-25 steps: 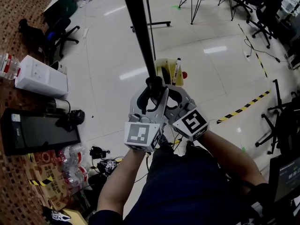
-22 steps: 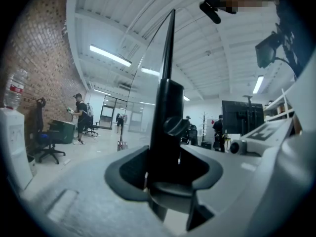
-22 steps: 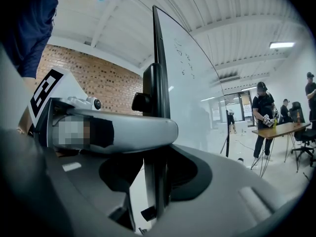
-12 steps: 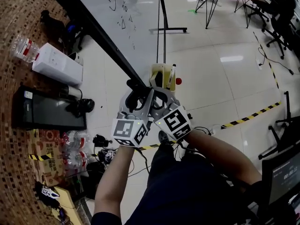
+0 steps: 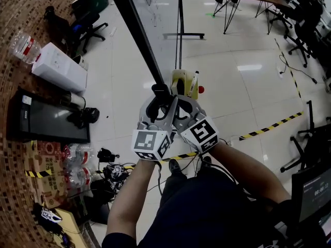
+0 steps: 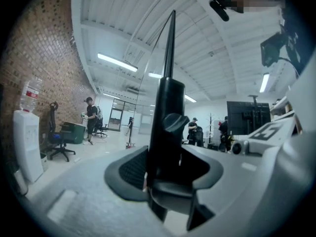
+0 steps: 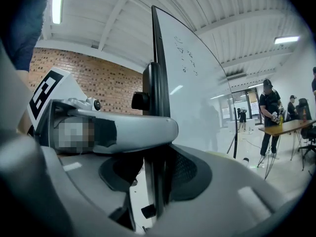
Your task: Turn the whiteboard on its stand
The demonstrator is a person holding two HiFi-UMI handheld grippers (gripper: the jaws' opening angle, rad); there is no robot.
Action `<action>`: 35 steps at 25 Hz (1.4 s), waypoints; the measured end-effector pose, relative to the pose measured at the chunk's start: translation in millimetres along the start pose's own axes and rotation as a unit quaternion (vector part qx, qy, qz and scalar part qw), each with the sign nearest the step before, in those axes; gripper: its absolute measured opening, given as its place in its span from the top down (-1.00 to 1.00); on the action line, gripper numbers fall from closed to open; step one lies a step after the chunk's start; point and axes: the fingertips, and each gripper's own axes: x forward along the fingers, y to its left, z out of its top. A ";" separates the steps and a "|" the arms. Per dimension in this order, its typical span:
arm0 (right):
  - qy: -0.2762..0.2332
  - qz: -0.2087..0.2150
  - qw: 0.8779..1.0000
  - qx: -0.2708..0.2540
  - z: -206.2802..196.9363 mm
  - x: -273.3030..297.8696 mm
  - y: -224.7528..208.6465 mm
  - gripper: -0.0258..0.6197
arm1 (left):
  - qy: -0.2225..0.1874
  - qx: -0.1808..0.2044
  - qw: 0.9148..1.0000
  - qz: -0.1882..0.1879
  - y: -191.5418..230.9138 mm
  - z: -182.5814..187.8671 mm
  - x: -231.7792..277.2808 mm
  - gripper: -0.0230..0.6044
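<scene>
The left gripper point(image 5: 156, 103) and right gripper point(image 5: 179, 101) each had fingers clamped on the edge of the black-framed white whiteboard point(image 7: 197, 78); an even, joint swing would likely prevent slipping.

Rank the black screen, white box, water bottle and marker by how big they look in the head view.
1. black screen
2. white box
3. water bottle
4. marker, clearly smallest even though it seems nearer the camera.

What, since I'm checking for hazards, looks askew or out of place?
The whiteboard sits tilted, its black frame clamped in the left gripper and right gripper: expected mid-turn. Loose cables and gear clutter the floor by the person's feet.
</scene>
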 end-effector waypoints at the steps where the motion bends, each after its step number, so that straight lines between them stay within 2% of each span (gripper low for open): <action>1: 0.002 -0.007 1.000 0.003 -0.6 -1.3 -0.6 0.44 | 0.000 -0.002 1.000 -0.004 -1.3 -0.5 0.0 0.28; 5: -0.005 -0.034 0.999 0.015 3.0 0.8 -1.3 0.45 | -0.008 -0.005 1.000 -0.020 0.1 7.5 -1.5 0.28; 9: -0.002 -0.067 0.997 0.029 1.1 -5.1 8.1 0.46 | 0.001 -0.008 0.999 -0.041 -5.0 10.9 -13.6 0.29; 12: 0.004 -0.072 0.997 0.023 -0.3 -15.6 14.8 0.47 | 0.003 -0.006 0.999 -0.049 -14.1 9.5 -20.9 0.29; 18: 0.005 -0.059 0.998 0.019 -1.8 -36.3 37.1 0.48 | 0.012 0.019 0.999 -0.035 -30.9 5.2 -42.9 0.30; 24: 0.008 -0.006 1.000 0.022 -7.9 -59.7 64.0 0.52 | 0.014 0.061 0.998 0.018 -44.3 -2.6 -68.4 0.32; 29: 0.026 0.032 0.999 0.016 -27.2 -81.2 84.1 0.61 | 0.011 0.070 0.997 0.033 -54.9 -8.1 -92.7 0.32; 35: 0.034 0.016 0.999 0.028 -34.9 -86.6 90.0 0.61 | 0.049 0.062 0.996 0.044 -56.9 -17.2 -98.9 0.32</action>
